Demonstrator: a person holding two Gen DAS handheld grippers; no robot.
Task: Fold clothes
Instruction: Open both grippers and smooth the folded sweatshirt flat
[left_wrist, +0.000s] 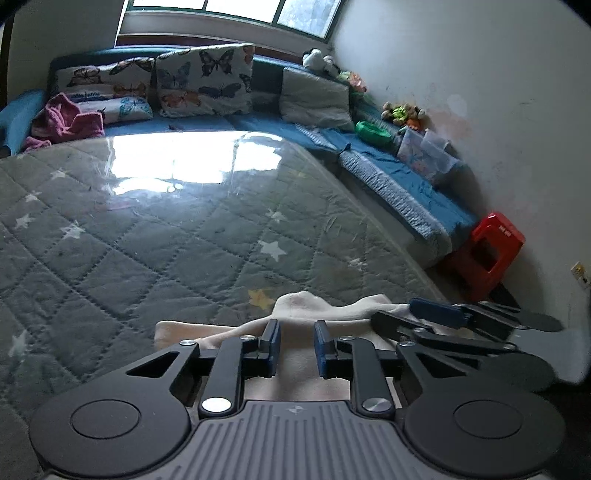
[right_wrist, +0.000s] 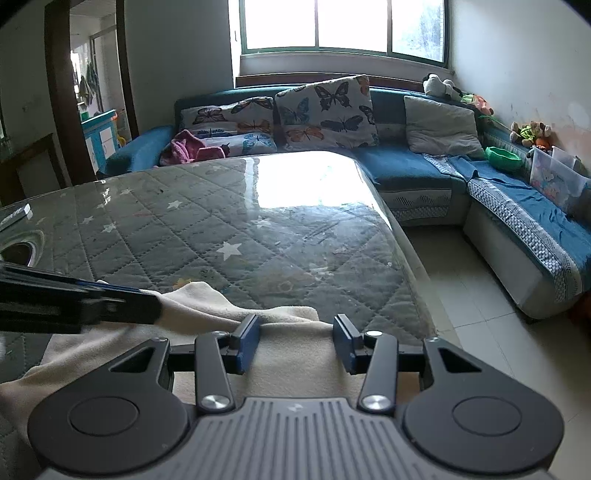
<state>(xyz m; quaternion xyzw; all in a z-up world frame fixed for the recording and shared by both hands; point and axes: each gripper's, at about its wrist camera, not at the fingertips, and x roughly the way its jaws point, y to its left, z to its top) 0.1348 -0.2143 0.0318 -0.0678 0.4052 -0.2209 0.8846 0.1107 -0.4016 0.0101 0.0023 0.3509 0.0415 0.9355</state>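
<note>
Both grippers, left (left_wrist: 297, 345) and right (right_wrist: 297, 341), parted over cream cloth (right_wrist: 295, 354) lying crosswise at table (right_wrist: 258, 236) edge.

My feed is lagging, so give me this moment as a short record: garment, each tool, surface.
garment: cream cloth, rumpled, at the table's near edge
left tool: open, fingers over the cloth, nothing gripped
right tool: open, above the cloth, nothing gripped
surface: quilted star-pattern table under a glossy cover
fold: not yet made
</note>
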